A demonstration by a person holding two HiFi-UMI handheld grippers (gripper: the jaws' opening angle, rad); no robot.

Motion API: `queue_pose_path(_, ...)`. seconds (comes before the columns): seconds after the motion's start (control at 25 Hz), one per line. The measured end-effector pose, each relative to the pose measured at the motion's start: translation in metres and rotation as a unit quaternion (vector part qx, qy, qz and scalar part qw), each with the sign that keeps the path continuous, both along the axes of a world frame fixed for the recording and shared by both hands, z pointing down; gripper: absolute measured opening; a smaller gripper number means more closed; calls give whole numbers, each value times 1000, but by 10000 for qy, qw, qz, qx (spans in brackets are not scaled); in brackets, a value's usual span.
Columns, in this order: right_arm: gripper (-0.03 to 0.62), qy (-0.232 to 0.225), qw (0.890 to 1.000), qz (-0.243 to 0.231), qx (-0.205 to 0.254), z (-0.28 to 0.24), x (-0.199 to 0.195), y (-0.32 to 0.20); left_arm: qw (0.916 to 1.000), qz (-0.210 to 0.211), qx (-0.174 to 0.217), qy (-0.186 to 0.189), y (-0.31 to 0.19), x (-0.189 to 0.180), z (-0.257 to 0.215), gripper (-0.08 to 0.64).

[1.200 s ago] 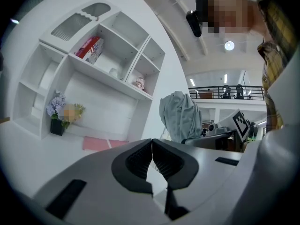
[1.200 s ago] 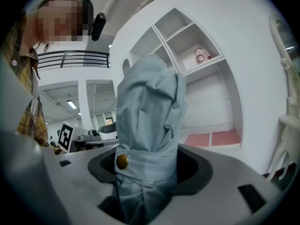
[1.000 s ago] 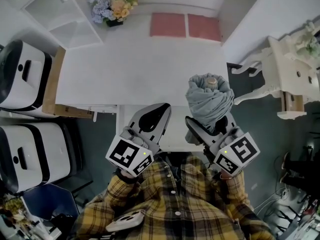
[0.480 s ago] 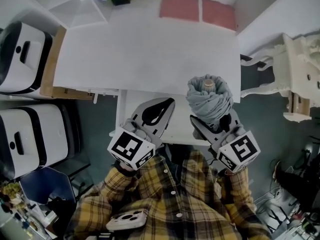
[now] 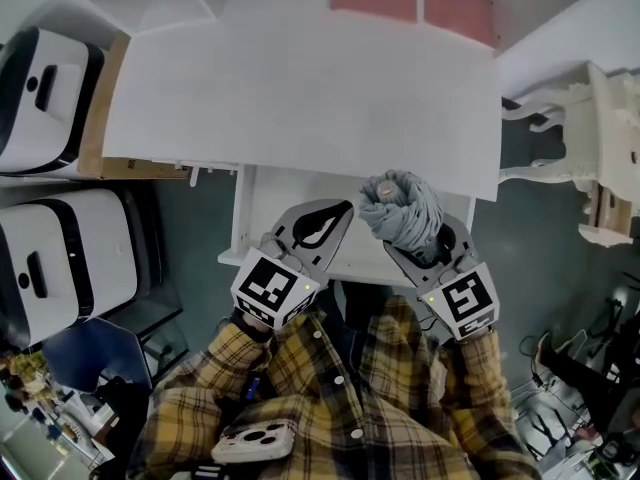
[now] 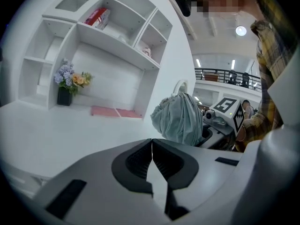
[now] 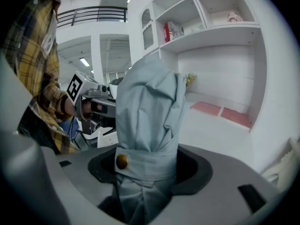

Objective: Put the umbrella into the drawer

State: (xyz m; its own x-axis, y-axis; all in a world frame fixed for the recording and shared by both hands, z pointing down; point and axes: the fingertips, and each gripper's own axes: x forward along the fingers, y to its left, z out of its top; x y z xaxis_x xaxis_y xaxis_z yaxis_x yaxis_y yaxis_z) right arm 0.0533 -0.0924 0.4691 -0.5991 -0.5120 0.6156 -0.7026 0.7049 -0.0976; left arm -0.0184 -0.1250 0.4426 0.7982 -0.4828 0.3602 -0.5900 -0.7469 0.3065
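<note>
Low in the centre, the left gripper (image 5: 335, 211) has its jaws pressed together, empty. Beside it the right gripper (image 5: 418, 246) clamps the folded pale blue-grey fabric umbrella (image 5: 398, 213), upright over the open white drawer (image 5: 252, 230) beneath the white desktop (image 5: 300, 88).

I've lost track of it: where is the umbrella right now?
In the head view the grey umbrella stands clamped in the right gripper, right of centre over the open drawer, beside the left gripper.

- Head view: overhead, facing steeply down onto white surface (image 5: 300, 88).
- Left gripper view: low over surface, looking along own jaws toward shelving (image 6: 112, 41).
- Right gripper view: tight on umbrella (image 7: 147, 121); shares shelving, pink mats (image 7: 220, 111).
</note>
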Motion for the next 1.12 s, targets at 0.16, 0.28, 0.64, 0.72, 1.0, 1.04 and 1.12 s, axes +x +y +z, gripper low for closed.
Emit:
queue_pose_path(0.16,288,99,9995,-93,-300,31,2,9,9997,-10,-201,-165,3,-2,27,20)
queue_pose_path(0.28,288,245,9983,-181,-495,56,4,14,9989,-20,-392,-251,8,-5,48,20)
queue_pose_path(0.64,288,1054,9873,-845,-833,119,-1,22,9961,-92,-707,-518,17,-25,94,20)
queue_pose_path(0.72,288,1142,9843,-972,-930,131,-3,24,9954,-109,-767,-556,19,-27,101,20)
queue_pose_path(1.0,288,1283,9771,-1057,-1326,176,-7,31,9938,-131,-908,-635,28,-29,115,20)
queue_pose_path(1.04,288,1300,9762,-1080,-1358,181,-7,32,9936,-144,-926,-637,29,-28,116,20)
queue_pose_path(1.12,288,1323,9748,-1119,-1404,189,-8,31,9934,-158,-944,-630,29,-26,119,20)
